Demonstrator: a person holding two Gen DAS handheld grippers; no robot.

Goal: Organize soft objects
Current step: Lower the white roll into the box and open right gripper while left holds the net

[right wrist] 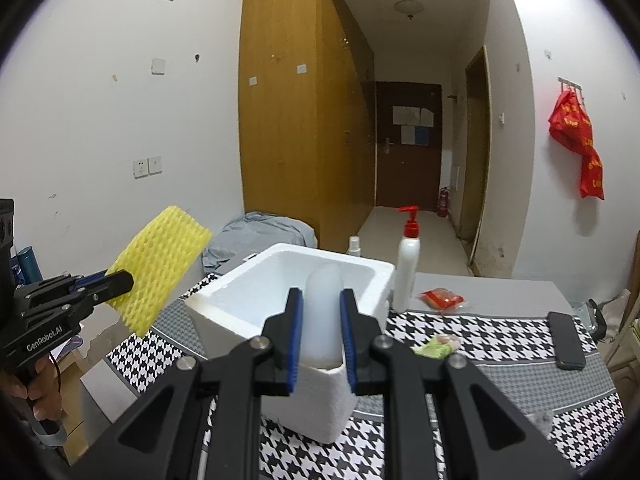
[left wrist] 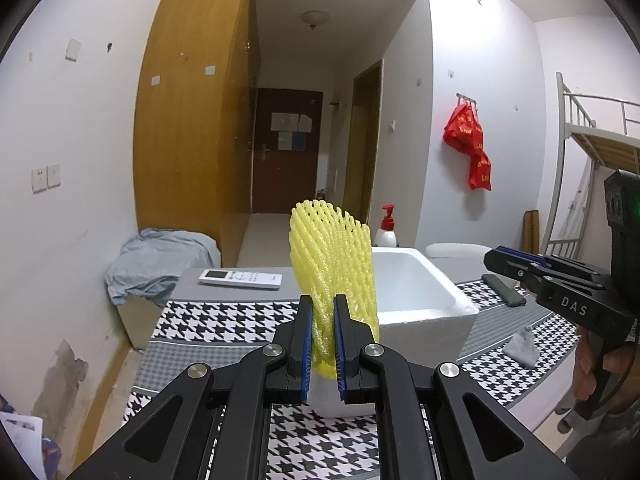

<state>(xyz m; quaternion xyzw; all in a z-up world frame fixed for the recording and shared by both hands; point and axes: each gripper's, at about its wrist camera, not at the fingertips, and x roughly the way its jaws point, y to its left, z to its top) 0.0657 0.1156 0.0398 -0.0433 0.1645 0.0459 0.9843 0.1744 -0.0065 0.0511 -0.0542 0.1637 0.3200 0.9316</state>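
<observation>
My left gripper (left wrist: pixel 322 300) is shut on a yellow foam net sleeve (left wrist: pixel 334 256) and holds it upright in the air, left of the white foam box (left wrist: pixel 420 292). It also shows in the right wrist view (right wrist: pixel 120 280) with the sleeve (right wrist: pixel 160 264) sticking up. My right gripper (right wrist: pixel 321 296) is shut on a white translucent soft piece (right wrist: pixel 323 312) and holds it above the foam box (right wrist: pixel 240 300). In the left wrist view the right gripper (left wrist: pixel 490 258) comes in from the right with the white piece (left wrist: pixel 456 250) in it.
A houndstooth cloth (right wrist: pixel 480 344) covers the table. On it lie a dark phone (right wrist: pixel 566 340), a red packet (right wrist: pixel 442 298), a green wrapper (right wrist: pixel 434 346), a pump bottle (right wrist: pixel 408 264) and a white remote (left wrist: pixel 240 279). A crumpled white piece (left wrist: pixel 524 346) lies at the right.
</observation>
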